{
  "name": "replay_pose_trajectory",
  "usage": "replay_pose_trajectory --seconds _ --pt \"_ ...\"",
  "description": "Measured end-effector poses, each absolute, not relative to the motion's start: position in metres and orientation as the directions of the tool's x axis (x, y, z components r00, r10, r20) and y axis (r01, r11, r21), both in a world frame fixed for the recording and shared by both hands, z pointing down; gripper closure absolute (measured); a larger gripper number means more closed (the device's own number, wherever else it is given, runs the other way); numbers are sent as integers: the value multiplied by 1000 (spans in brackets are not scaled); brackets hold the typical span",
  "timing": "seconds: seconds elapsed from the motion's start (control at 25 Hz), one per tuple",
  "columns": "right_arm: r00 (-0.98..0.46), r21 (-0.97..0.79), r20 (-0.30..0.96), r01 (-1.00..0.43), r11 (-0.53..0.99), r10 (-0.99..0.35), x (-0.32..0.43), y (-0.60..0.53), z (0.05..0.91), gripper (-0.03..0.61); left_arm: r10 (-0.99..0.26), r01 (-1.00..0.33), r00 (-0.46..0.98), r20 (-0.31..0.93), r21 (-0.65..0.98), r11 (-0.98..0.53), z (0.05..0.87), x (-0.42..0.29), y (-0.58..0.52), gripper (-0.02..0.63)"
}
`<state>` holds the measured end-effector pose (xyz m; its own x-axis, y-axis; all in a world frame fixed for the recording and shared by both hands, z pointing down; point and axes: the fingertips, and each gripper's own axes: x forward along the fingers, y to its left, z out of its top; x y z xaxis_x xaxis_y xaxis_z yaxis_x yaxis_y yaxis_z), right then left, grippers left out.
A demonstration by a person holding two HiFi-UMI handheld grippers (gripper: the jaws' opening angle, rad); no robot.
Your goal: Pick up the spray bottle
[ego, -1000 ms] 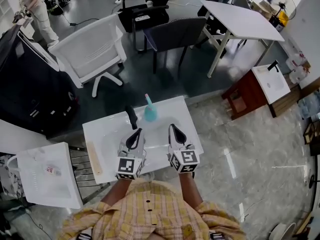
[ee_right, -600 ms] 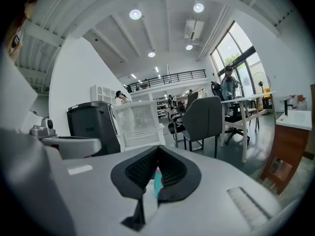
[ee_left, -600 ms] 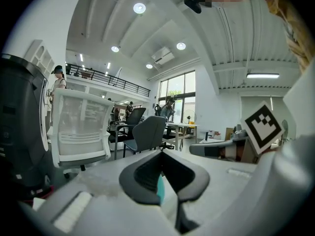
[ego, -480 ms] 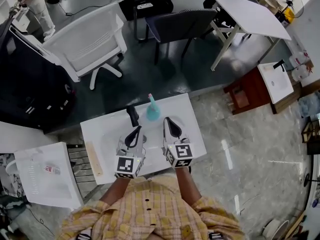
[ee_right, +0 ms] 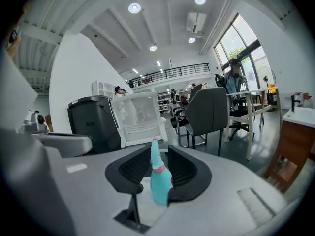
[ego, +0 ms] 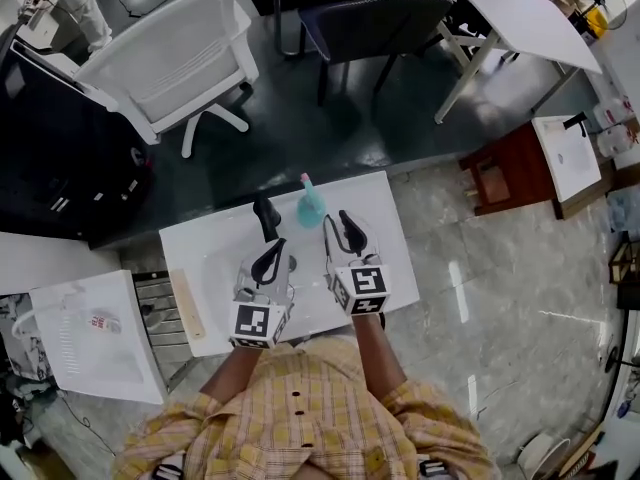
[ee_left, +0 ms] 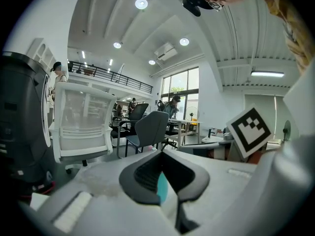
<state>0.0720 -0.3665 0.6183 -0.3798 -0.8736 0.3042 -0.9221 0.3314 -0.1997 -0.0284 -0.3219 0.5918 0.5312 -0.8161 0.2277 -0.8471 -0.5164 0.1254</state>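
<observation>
While right gripper [ego: 346, 218] jaws are opening beside spray bottle [ego: 311, 208], left gripper [ego: 278, 248] closed, white table [ego: 392, 258], grey chair [ego: 385, 18].

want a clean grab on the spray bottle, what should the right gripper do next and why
Probably ease the right gripper forward a little. Its jaws are opening, and in its own view the spray bottle lines up with the gap. But the head view shows the bottle standing upright just ahead of the tips, not yet between the pads. Then close.

The black tap [ego: 266, 215] stands just left of the spray bottle [ego: 311, 206] — it blocks that side. Right of the bottle, the white table [ego: 386, 224] lies open.
</observation>
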Motion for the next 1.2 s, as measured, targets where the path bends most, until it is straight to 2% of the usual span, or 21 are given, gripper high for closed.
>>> replay_pose_trajectory --seconds 0.2,0.4,1.0,1.2 --pt "-396 -172 337 -918 358 -854 64 -384 637 419 -822 -855 518 238 129 -502 602 -31 -329 614" --pt "-423 -137 366 -905 402 -829 49 -399 650 395 -822 -860 510 254 132 -493 608 -34 -334 614" --pt "-401 -145 422 -915 376 -813 35 -422 681 417 -813 -857 515 273 139 -496 618 -35 -343 615" --pt "-362 -109 436 -930 351 -824 38 -429 683 471 -817 -861 508 273 139 -490 619 -40 -346 615"
